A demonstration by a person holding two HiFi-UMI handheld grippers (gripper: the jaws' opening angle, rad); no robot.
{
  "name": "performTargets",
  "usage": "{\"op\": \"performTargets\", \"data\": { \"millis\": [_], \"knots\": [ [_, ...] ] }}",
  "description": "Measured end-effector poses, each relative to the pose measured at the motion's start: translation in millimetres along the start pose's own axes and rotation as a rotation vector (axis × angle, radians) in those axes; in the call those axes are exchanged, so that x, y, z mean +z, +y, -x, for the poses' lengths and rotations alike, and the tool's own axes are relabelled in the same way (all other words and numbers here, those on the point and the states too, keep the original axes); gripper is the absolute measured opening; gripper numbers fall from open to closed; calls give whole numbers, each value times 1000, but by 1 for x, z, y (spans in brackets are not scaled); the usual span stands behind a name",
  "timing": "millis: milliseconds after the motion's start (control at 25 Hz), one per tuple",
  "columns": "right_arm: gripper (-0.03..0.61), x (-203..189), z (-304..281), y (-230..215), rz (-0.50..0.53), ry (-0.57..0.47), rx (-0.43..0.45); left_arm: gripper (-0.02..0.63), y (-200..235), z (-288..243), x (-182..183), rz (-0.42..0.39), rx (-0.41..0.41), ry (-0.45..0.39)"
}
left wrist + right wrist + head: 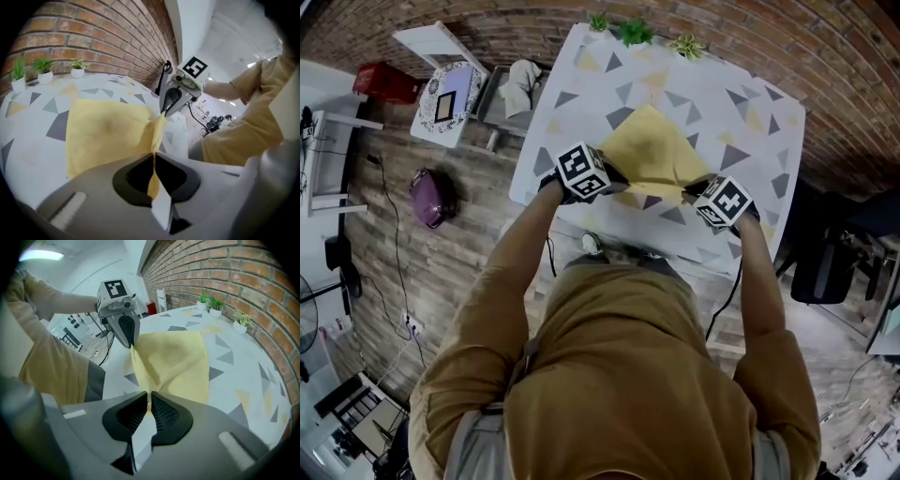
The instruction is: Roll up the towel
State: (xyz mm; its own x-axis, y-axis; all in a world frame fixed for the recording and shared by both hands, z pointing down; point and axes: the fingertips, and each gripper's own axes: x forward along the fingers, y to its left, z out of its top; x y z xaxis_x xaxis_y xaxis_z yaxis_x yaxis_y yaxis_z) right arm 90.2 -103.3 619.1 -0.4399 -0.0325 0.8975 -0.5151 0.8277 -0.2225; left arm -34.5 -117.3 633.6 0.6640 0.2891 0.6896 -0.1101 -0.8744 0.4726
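Note:
A yellow towel [652,150] lies spread on the table with the triangle-patterned cloth [741,84]. My left gripper [609,178] is shut on the towel's near left corner, and my right gripper [692,192] is shut on its near right corner. In the left gripper view the yellow towel [108,131] runs from the pinched jaws across the table, with the right gripper [164,111] holding the far end of the near edge. The right gripper view shows the towel [176,362] stretched taut to the left gripper [131,345]. The near edge is lifted a little between the two grips.
Three small potted plants [636,33] stand along the table's far edge by the brick wall. A purple bag [428,197] and a low white table [445,94] sit on the wooden floor to the left. A dark chair [825,262] stands at the right.

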Motion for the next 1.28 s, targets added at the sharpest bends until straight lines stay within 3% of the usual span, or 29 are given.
{"op": "performTargets", "data": {
  "millis": [160,280,400,560,640,720,760,880,1040,1280],
  "knots": [
    [29,-4,-11,-10,-34,3,-14,74,18,-4,-3,11,89,11],
    [31,-3,-17,-15,-46,-5,-41,74,34,-2,-5,-1,200,35],
    [31,-3,-18,-23,-49,2,-100,75,40,-5,-2,-63,275,59],
    [32,-9,-22,-34,-55,13,-223,77,41,-3,7,-141,403,25],
    [32,-17,-30,-36,-71,6,-259,99,44,-4,3,-185,470,24],
    [32,-25,-36,-38,-105,-10,-290,198,49,-5,-3,-209,530,14],
    [32,-26,-36,-39,-116,-17,-306,203,51,-3,-5,-199,552,-3],
    [34,-28,-31,-41,-117,-23,-359,227,55,3,-7,-156,599,-49],
    [35,-31,-26,-42,-108,-32,-416,227,55,8,-10,-158,653,-55],
    [35,-37,-30,-34,-99,-4,-447,227,56,9,-14,-118,670,-72]
  ]
}}
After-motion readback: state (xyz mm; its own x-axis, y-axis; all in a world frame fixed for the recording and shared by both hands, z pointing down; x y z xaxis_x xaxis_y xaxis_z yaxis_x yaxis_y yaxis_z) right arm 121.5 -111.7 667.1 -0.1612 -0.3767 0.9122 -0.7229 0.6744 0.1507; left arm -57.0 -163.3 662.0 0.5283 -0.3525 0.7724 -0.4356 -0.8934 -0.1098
